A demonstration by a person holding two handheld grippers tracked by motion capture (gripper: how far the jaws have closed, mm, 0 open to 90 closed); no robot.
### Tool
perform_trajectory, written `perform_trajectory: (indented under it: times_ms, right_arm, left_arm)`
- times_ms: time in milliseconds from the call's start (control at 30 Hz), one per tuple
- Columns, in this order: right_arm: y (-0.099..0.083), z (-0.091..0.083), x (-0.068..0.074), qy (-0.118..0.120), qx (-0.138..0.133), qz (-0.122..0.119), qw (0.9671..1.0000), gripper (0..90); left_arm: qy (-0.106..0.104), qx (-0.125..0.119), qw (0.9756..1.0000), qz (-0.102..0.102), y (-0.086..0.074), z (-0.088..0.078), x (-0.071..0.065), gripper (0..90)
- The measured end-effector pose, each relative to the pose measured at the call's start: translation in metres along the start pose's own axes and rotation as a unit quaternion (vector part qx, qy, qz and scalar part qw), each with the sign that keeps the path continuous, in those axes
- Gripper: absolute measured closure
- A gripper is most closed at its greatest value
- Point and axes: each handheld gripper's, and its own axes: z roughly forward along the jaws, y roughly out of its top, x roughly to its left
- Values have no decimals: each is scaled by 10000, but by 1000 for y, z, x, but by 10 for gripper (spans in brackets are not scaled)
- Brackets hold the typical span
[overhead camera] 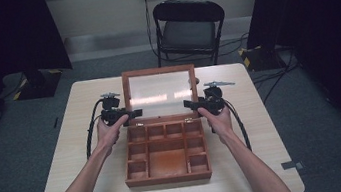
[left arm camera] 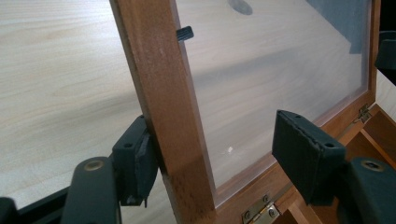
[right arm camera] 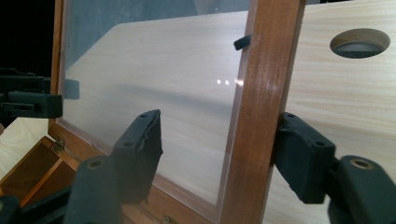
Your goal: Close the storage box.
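Two grippers flank the raised lid (overhead camera: 160, 93) of a wooden box (overhead camera: 166, 153) that sits open in the middle of the pale surface (overhead camera: 254, 129), its divided compartments facing up and the lid standing near upright on the far side, hinged along its lower edge. The lid is a slim wooden frame around a clear pane; the frame is stiff and will take a pinch, while the pane looks thin, smooth and liable to scratch or crack, so the side rails are the places to hold. The left gripper (left arm camera: 219, 161) straddles the lid's left rail (left arm camera: 166, 116) with its fingers part-way in: the outer finger (left arm camera: 135, 163) rests against the rail's outer face, the inner one (left arm camera: 306, 156) stands well off over the pane. The right gripper (right arm camera: 224, 156) mirrors it on the right rail (right arm camera: 261, 116), the outer finger (right arm camera: 303, 156) touching the wood and the inner finger (right arm camera: 140, 149) apart from it, so neither yet clamps the lid. The lid is probably light, but it pivots on small brass hinges (left arm camera: 259, 214), so it should be guided evenly from both sides and not twisted; varnished wood may slip under a weak grip.
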Motion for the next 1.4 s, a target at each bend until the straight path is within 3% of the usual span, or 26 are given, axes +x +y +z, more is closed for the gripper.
perform_trajectory:
  times_ms: [600, 867, 1000, 1100, 1200, 1400]
  right_arm:
    - [7, -21, 7, 45, -208, -56, 9998, 446]
    - [10, -27, 7, 130, -311, 16, 9994, 431]
    - [10, -29, 9, 11, -312, -29, 9995, 512]
    - [10, -31, 7, 48, -309, 13, 9995, 539]
    - [11, -32, 7, 50, -294, -32, 9996, 541]
    - [11, -37, 9, 110, -250, -91, 9996, 538]
  left_arm:
    - [-92, -308, 9994, 113, 2, -19, -5, 532]
    - [-119, -325, 9992, 187, 2, -22, -8, 535]
    - [-139, -317, 9992, 179, 2, -24, -9, 529]
    - [-173, -334, 9992, 147, 2, -25, -9, 527]
    - [-162, -306, 9991, 247, 4, -27, -10, 526]
    - [-256, -470, 9984, 207, 8, -34, -11, 523]
